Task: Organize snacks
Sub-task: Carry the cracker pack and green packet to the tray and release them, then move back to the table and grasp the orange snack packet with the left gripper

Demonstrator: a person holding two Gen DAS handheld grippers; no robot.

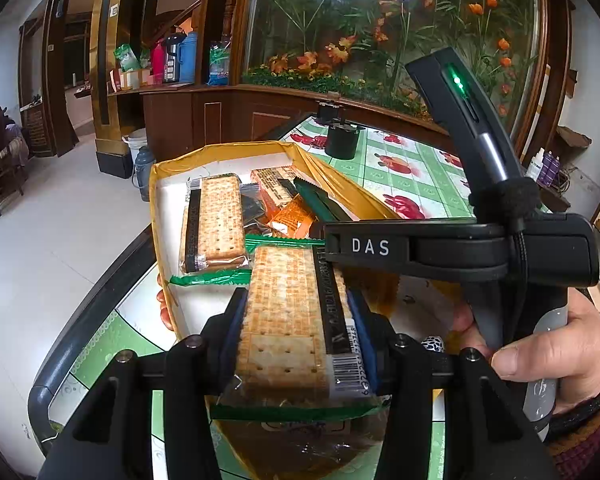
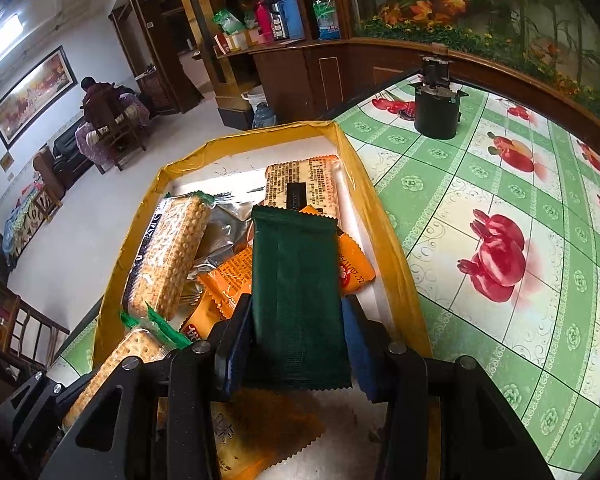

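My left gripper [image 1: 296,304] is shut on a cracker packet [image 1: 288,320] with green ends, its blue pads pressing both long sides, held over the near end of a yellow-taped box [image 1: 156,208]. My right gripper [image 2: 298,308] is shut on a dark green packet [image 2: 296,280] above the same box [image 2: 384,216]. In the left wrist view the right gripper [image 1: 320,236] comes in from the right, with the green packet [image 1: 320,200] at its tip. Inside the box lie a second cracker packet [image 2: 172,252], orange packets [image 2: 228,276] and a printed packet [image 2: 300,184].
The box stands at the left edge of a table with a green-and-white fruit cloth [image 2: 500,260]. A black round holder [image 2: 436,116] stands at the far end. A hand [image 1: 552,352] grips the right tool's handle. A wooden counter lies beyond, and a person sits far left.
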